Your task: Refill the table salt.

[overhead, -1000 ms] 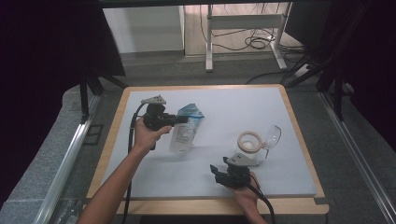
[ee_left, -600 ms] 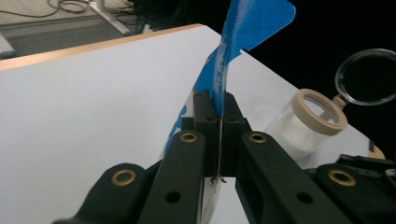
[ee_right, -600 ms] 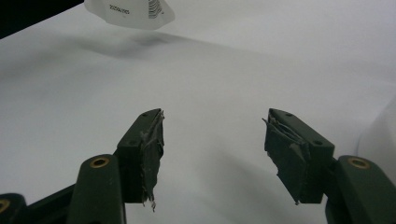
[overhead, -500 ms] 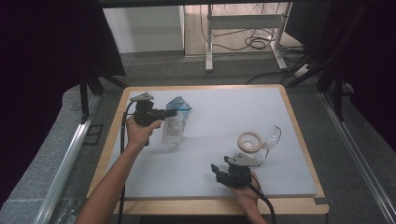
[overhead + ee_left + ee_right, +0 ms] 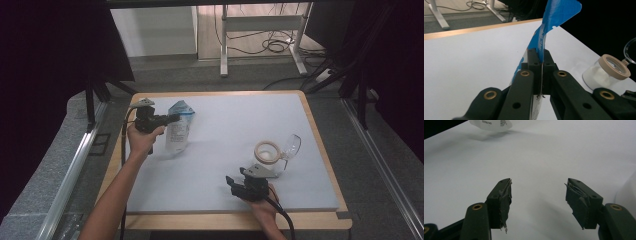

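Item: blue-and-white pouch (image 5: 179, 131), thin crinkled plastic film, flat sealed top, soft bulging body; held at the table's left side, hanging from the left gripper (image 5: 172, 119), whose black jaws are pressed together on the pouch's upper edge, as the left gripper view confirms (image 5: 541, 53). Right gripper (image 5: 235, 184), near the front edge: jaws standing apart with nothing between them, their pads (image 5: 505, 197) wrapped in frayed dark tape. Also present: a clear glass jar (image 5: 267, 152) with a tan ring at its mouth and white powder inside, its clear lid (image 5: 291, 145) swung open beside it; a white matte table (image 5: 225, 115) with a pale wood rim. Handling note, as a judgement: the film is slippery and limp, so keep the pinch firm and high, carry the pouch upright, and let the free gripper steady the jar before any pouring.
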`<action>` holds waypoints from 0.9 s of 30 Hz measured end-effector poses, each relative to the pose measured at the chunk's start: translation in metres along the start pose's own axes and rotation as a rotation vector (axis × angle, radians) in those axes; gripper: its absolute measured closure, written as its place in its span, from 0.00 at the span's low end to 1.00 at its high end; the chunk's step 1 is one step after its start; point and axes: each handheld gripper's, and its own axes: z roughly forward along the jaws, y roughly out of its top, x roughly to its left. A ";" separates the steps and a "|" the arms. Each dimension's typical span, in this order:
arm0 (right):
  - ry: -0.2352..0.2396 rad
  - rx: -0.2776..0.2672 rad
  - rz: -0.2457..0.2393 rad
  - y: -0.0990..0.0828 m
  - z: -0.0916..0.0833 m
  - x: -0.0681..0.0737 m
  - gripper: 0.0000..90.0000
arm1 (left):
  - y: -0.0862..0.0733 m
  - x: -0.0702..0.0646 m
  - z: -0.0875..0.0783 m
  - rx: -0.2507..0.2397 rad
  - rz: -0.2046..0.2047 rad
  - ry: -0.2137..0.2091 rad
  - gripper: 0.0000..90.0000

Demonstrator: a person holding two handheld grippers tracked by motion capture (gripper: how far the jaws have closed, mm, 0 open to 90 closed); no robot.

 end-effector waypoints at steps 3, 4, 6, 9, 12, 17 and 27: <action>0.001 0.001 0.001 0.000 0.000 0.001 0.42 | -0.005 0.004 -0.001 0.007 0.001 0.022 1.00; 0.002 0.001 -0.001 0.000 0.000 0.001 0.42 | -0.008 0.005 -0.001 0.006 -0.004 0.023 1.00; 0.002 0.002 0.000 0.000 0.000 0.001 0.42 | -0.012 0.008 -0.005 -0.014 -0.013 0.026 1.00; 0.001 0.003 -0.001 0.000 0.000 0.001 0.42 | -0.015 0.010 -0.009 -0.017 -0.008 0.040 0.99; 0.002 0.003 -0.001 0.000 0.000 0.001 0.42 | -0.021 0.012 -0.017 -0.012 0.016 0.061 0.99; 0.001 0.005 0.004 0.000 0.001 0.000 0.42 | -0.029 0.012 -0.027 -0.018 0.015 0.054 0.98; -0.001 0.004 0.000 0.000 0.001 0.001 0.41 | -0.026 0.005 -0.025 -0.025 0.049 0.062 0.89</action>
